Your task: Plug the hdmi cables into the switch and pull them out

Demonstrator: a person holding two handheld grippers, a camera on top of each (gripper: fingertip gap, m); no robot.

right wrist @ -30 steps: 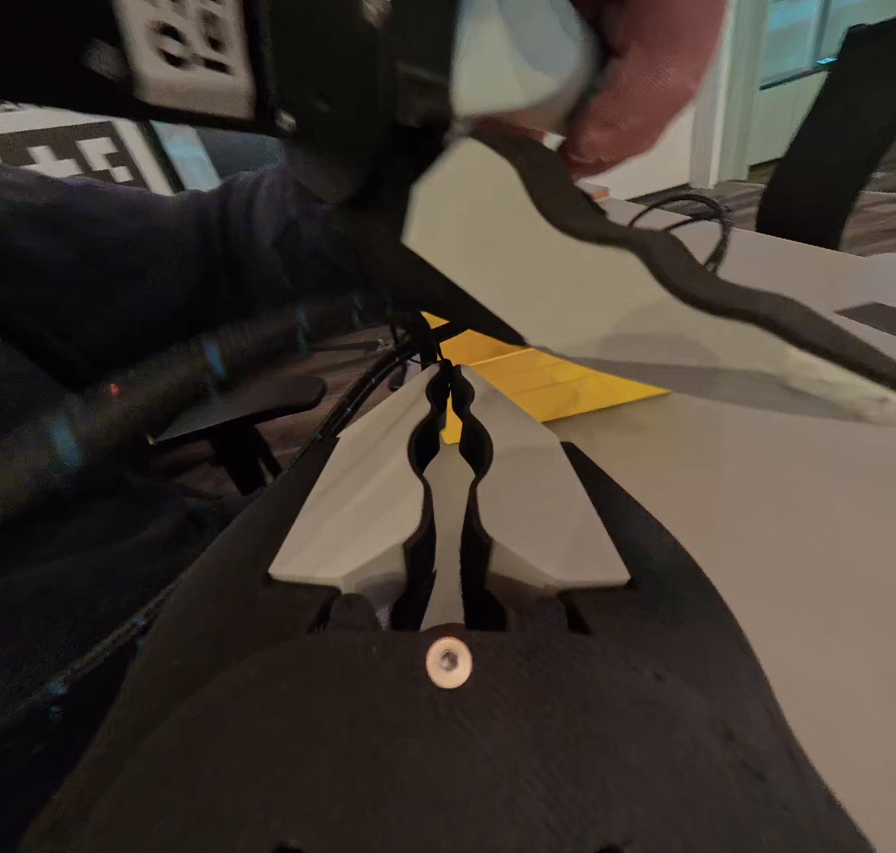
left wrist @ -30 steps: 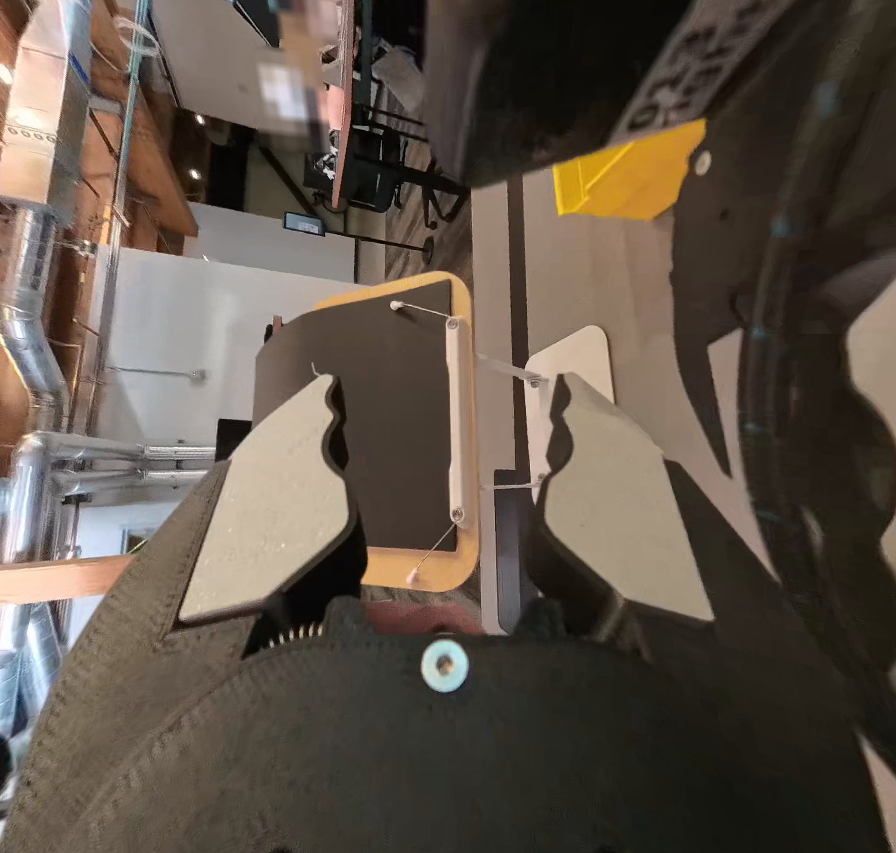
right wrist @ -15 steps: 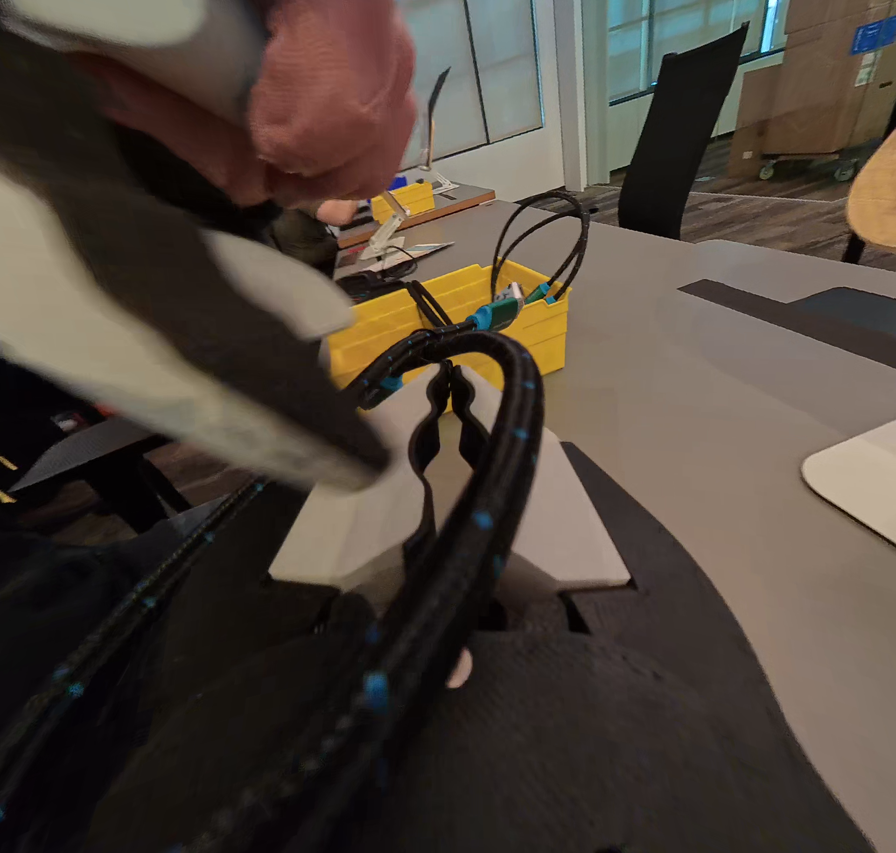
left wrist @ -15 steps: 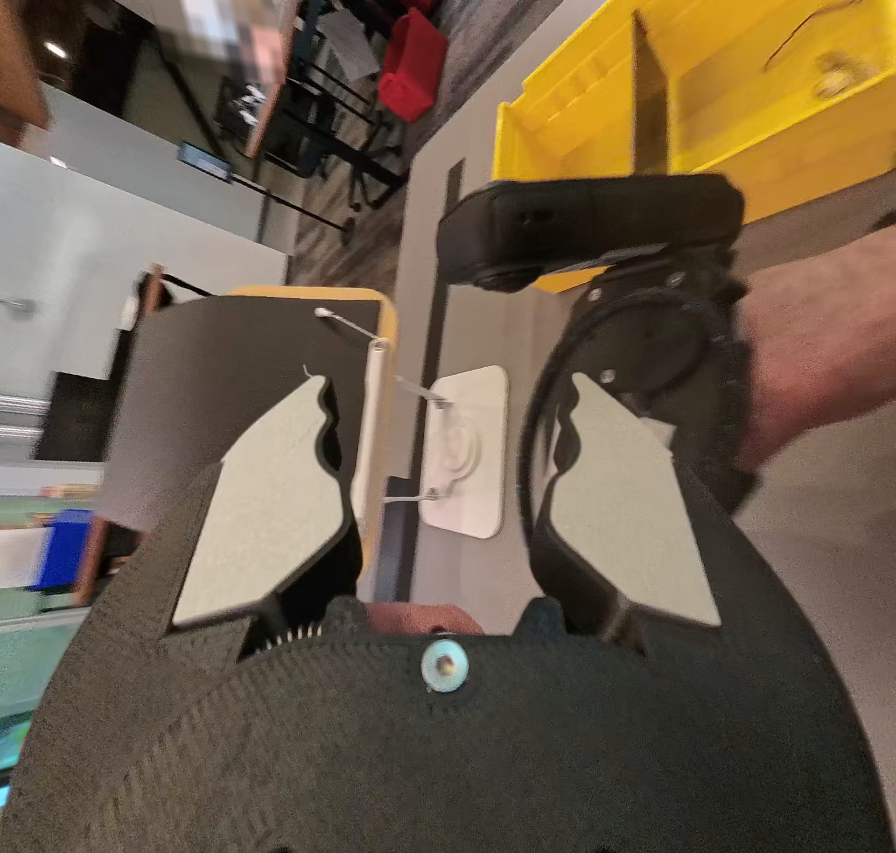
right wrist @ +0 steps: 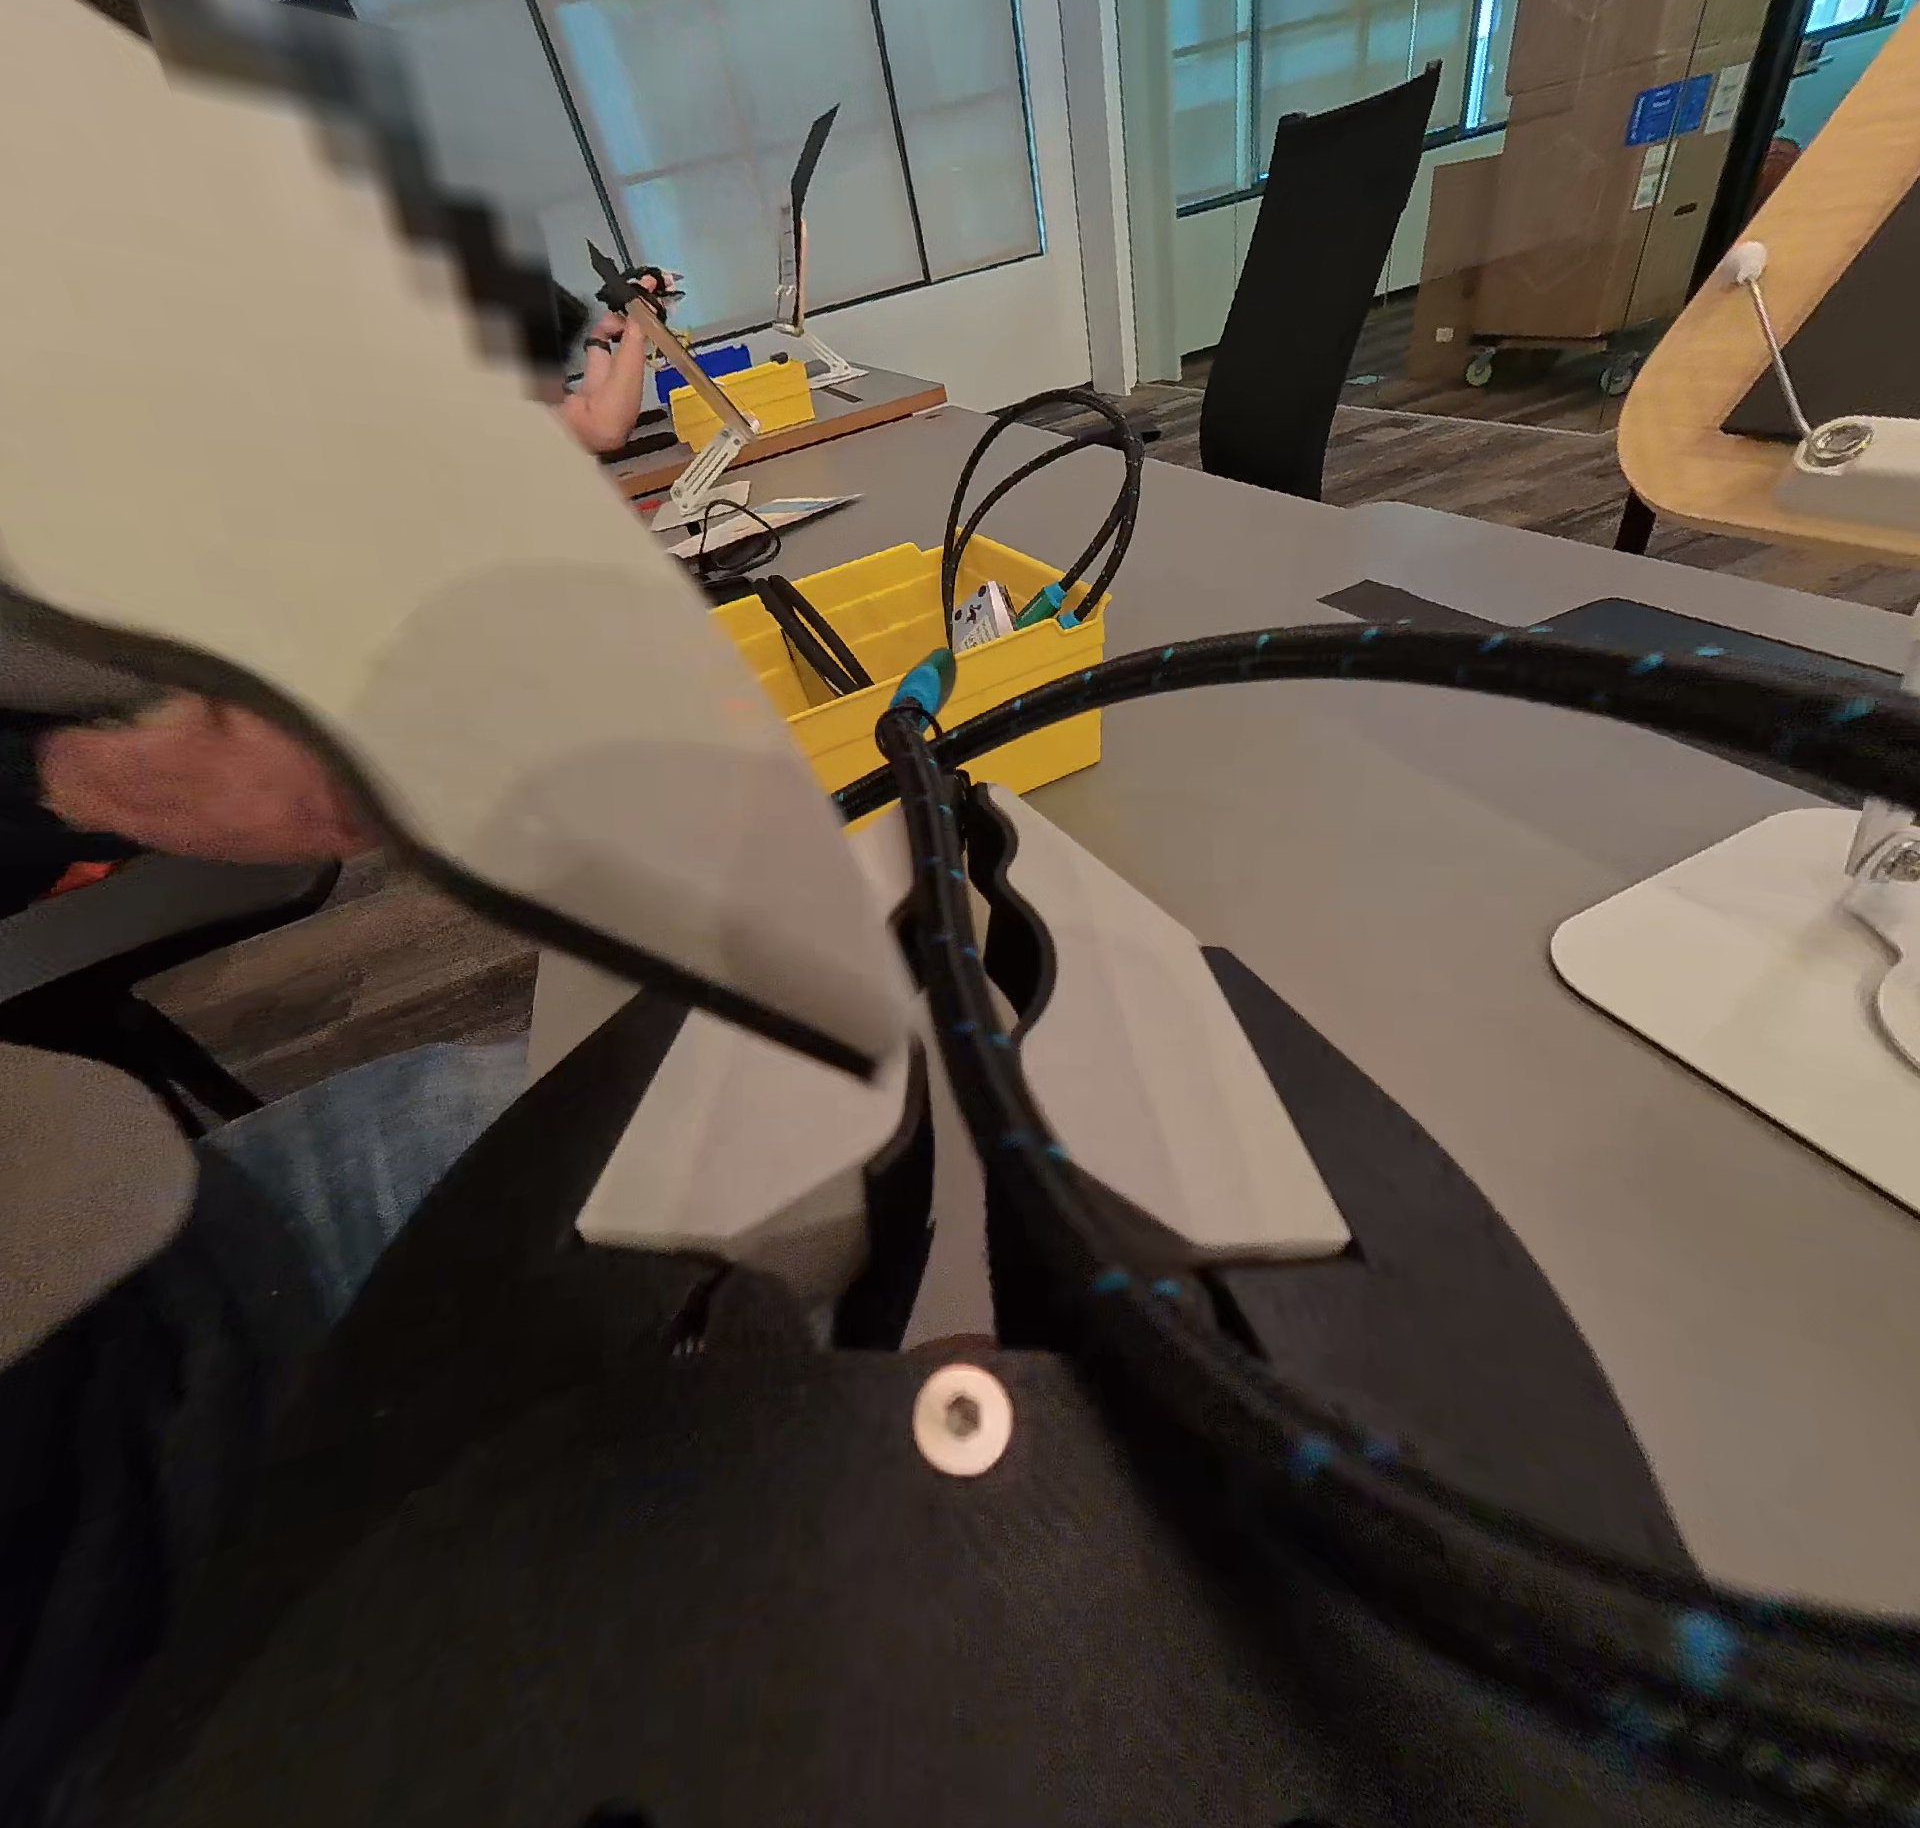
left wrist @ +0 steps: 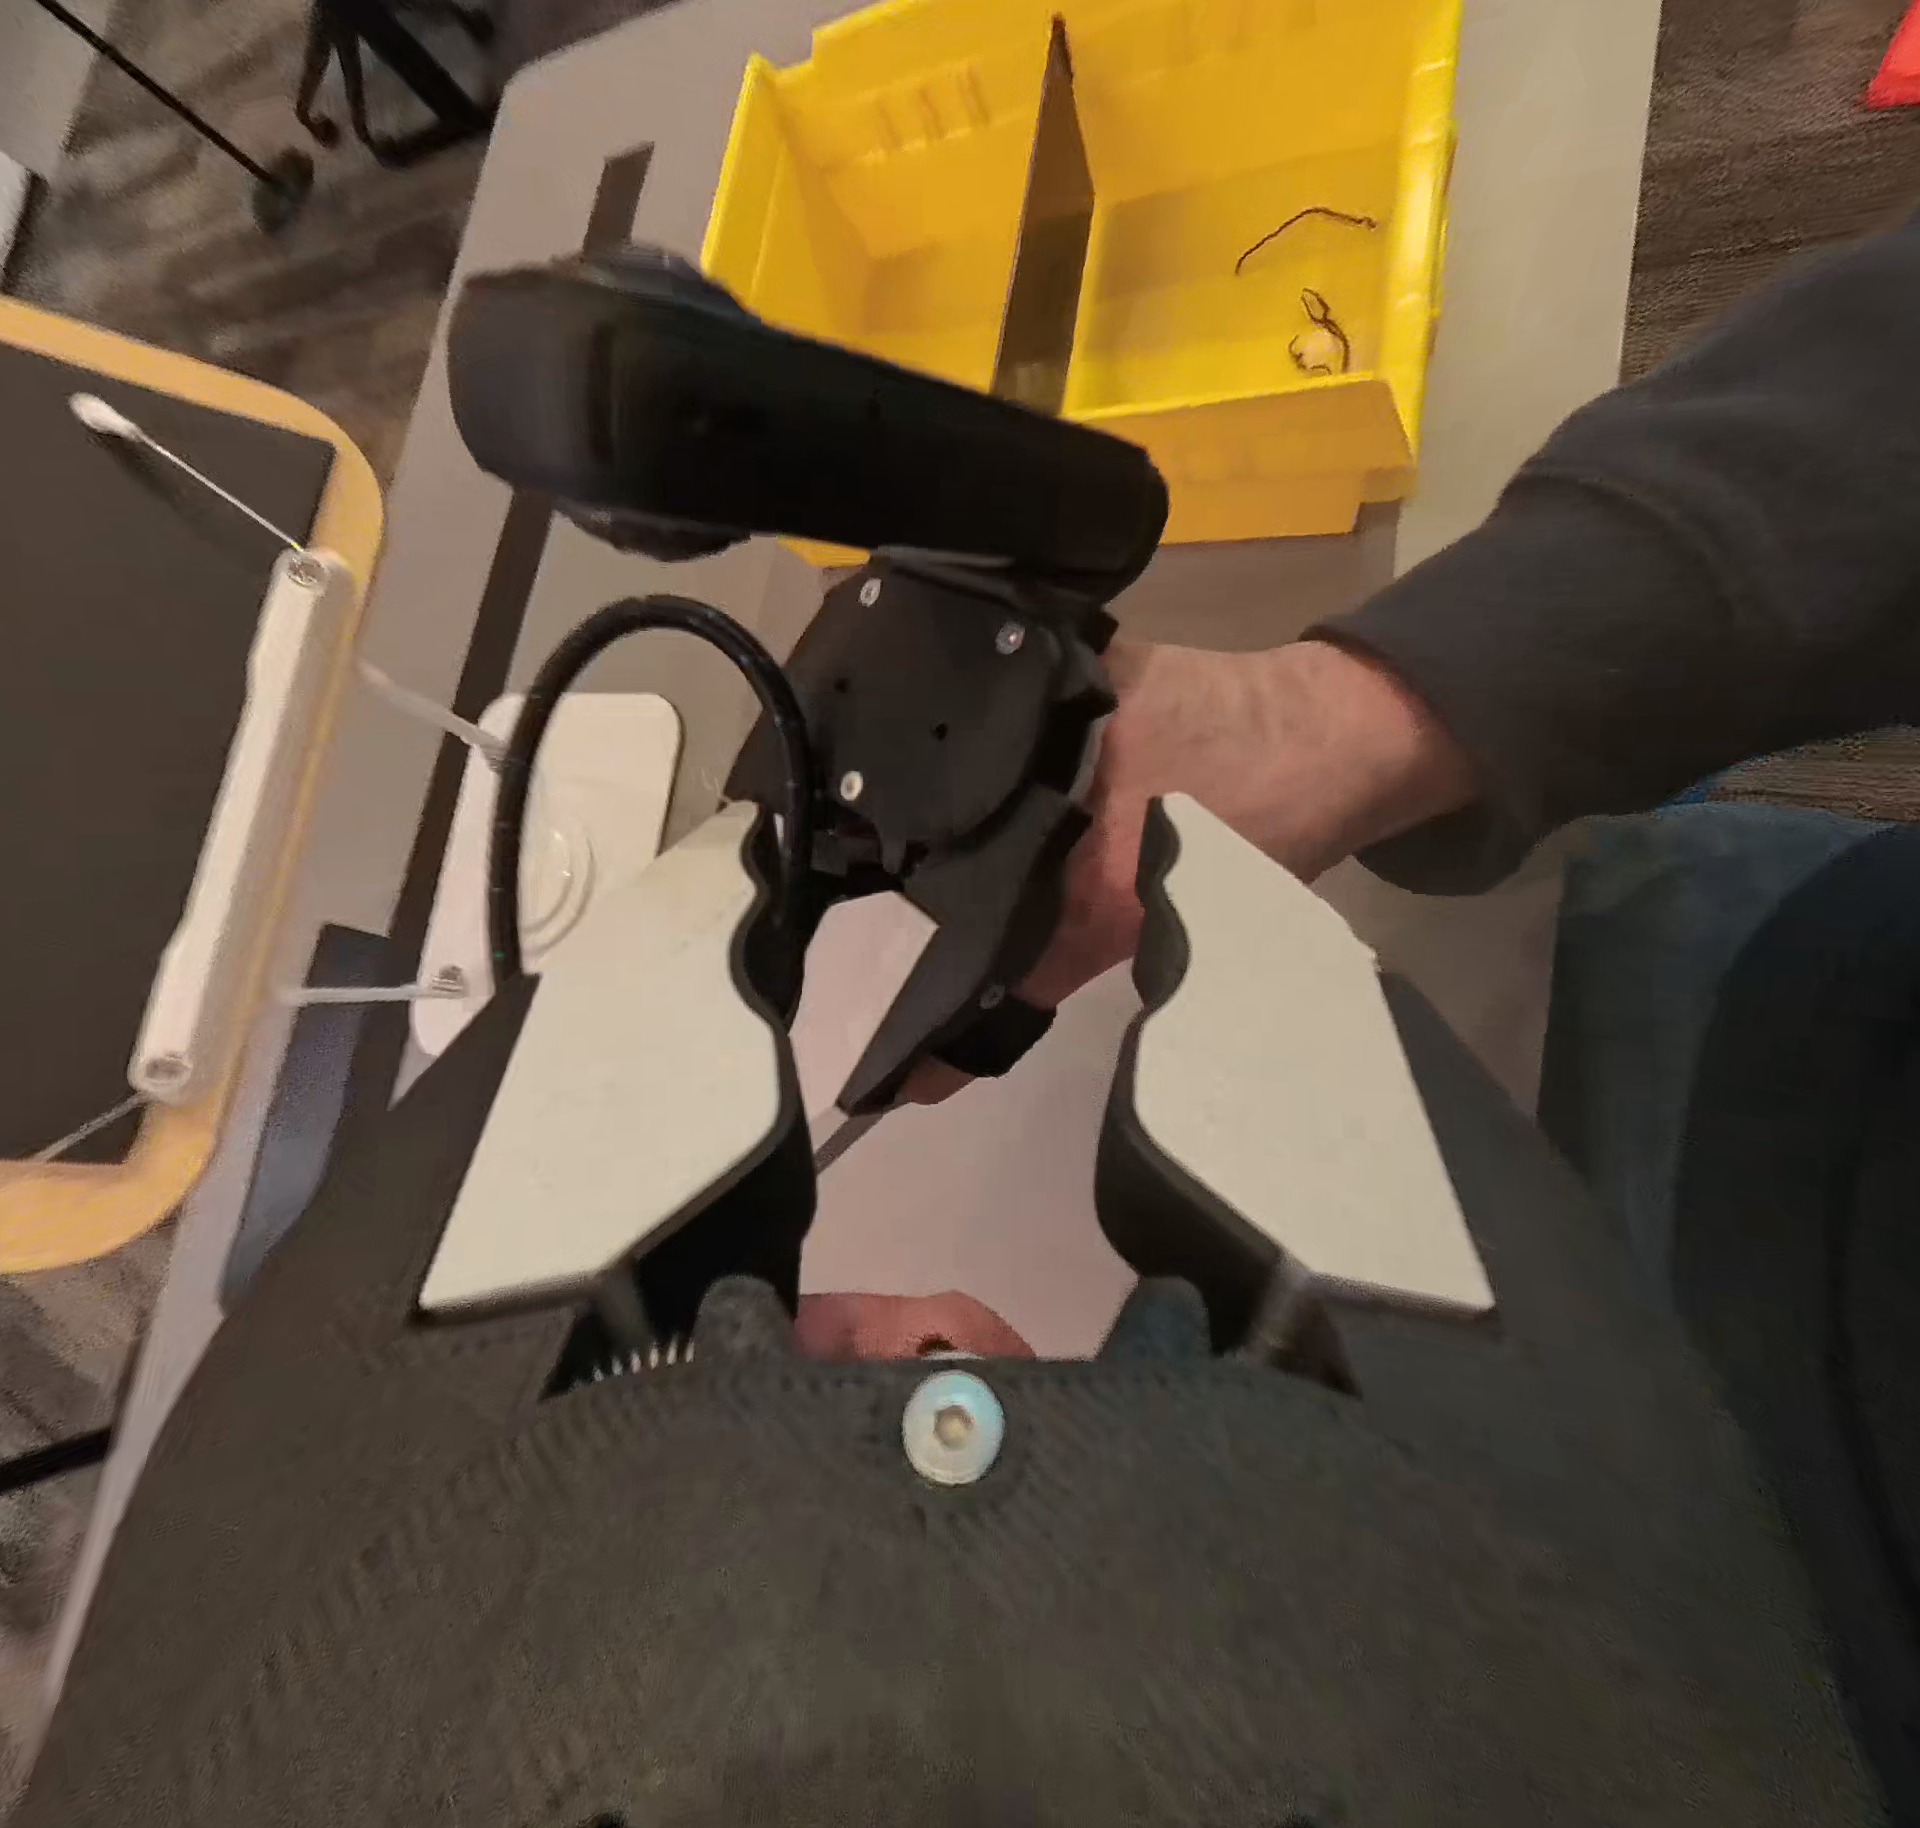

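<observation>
Far left in the left wrist view, a black board (left wrist: 125, 739) with a wood rim, then a white base (left wrist: 613, 770) flat on the grey table (left wrist: 1538, 220). Next, the left gripper (left wrist: 956, 833), tongs wide apart and holding nothing. Just past its tips, the right gripper (left wrist: 883, 1082) in a hand (left wrist: 1247, 770), with the hdmi cable (left wrist: 665, 625) looping up and out of it to the left, over the white base. Behind that, a big yellow bin (left wrist: 1195, 448), nearly bare inside.

In the right wrist view, a big blurry finger of the left gripper on the left side. In the middle, the right gripper, tongs pressed together on the cable, pinching it close below the blue-green plug (right wrist: 923, 682). Behind, a small yellow bin (right wrist: 997, 739) with more cables poking out. No switch to be seen in either view.

Looks light, soft and bendy along the cord, with a rough woven skin, so likely not slippery. Hard only at the plug. Probably best to hold right at the plug or just behind it, as now. Not farther down: too floppy there to find the hole. Most likely easy to hurt at the tip, so push straight in, not sideways.

Seems to point the plug up and away from the right gripper, toward the small bin. Runs long-ways from the plug down between the tongs, then curls off to the right in a wide loop and out of the picture
</observation>
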